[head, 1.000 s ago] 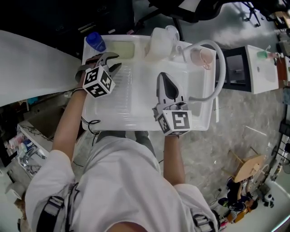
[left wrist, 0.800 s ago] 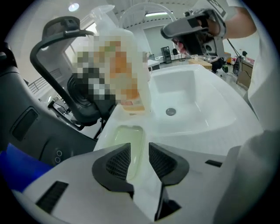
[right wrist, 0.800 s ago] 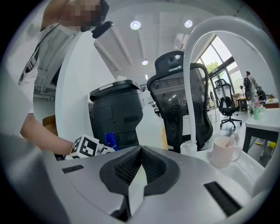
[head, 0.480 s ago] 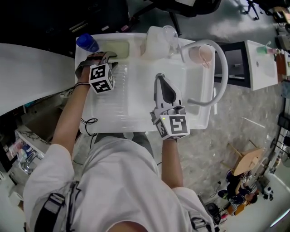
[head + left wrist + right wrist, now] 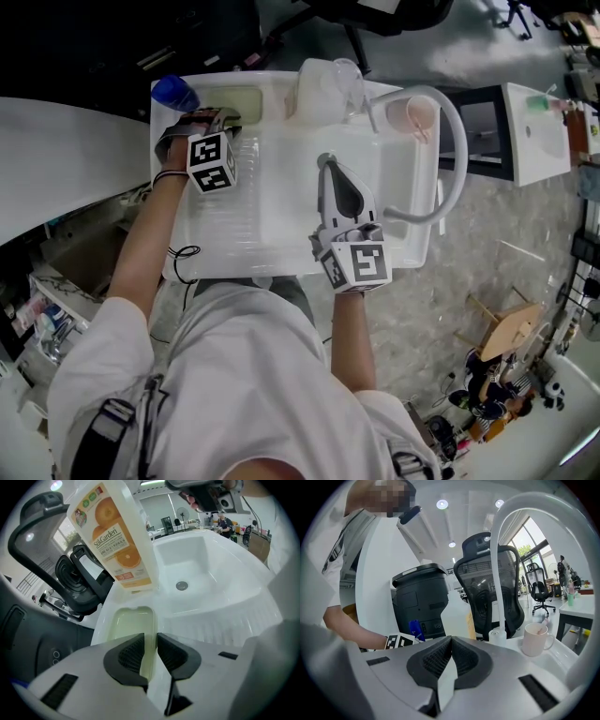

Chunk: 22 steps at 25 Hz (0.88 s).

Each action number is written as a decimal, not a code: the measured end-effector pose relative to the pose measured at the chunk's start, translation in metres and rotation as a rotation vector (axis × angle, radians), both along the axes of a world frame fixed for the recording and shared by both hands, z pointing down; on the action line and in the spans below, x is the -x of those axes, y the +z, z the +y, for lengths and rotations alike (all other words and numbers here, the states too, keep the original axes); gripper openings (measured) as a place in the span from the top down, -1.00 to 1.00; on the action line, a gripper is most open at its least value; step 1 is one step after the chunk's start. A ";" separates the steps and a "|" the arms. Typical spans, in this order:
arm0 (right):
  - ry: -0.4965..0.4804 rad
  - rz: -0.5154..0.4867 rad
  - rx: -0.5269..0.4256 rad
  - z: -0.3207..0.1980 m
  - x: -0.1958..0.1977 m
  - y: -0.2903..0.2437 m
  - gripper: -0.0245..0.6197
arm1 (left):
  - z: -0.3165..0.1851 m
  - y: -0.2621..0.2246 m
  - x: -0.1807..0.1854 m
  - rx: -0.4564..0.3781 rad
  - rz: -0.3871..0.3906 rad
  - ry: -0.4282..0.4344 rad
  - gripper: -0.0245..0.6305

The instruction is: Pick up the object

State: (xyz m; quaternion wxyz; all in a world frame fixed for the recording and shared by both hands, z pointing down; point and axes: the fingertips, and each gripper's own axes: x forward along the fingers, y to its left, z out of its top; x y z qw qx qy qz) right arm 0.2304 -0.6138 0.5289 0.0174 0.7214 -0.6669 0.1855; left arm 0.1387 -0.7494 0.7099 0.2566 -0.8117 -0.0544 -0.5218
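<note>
Pale yellow block (image 5: 127, 630) lies in the sink's (image 5: 220, 606) corner recess, lower centre of the left gripper view, its long axis running away from the left gripper (image 5: 150, 645). The jaws, just closing, straddle its right edge unclamped. The right gripper (image 5: 449, 645) is farther off, clenched on nothing.

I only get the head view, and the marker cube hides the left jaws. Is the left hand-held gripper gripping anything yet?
Observer: No. In its own view the left hand-held gripper's jaws have just been closing but stand slightly apart, nothing between them; the yellow recess lies just beyond.
Operator: And the blue-capped bottle, what is it?
Observer: Its label shows oranges.
</note>
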 end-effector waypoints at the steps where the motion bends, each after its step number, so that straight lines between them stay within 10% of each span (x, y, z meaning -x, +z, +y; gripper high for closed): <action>1: -0.001 0.000 -0.005 0.000 0.000 -0.002 0.90 | 0.000 -0.001 0.000 0.007 0.001 -0.011 0.62; 22: -0.045 0.005 -0.064 0.039 0.013 -0.036 0.90 | 0.034 -0.083 0.004 0.068 0.228 -0.218 0.75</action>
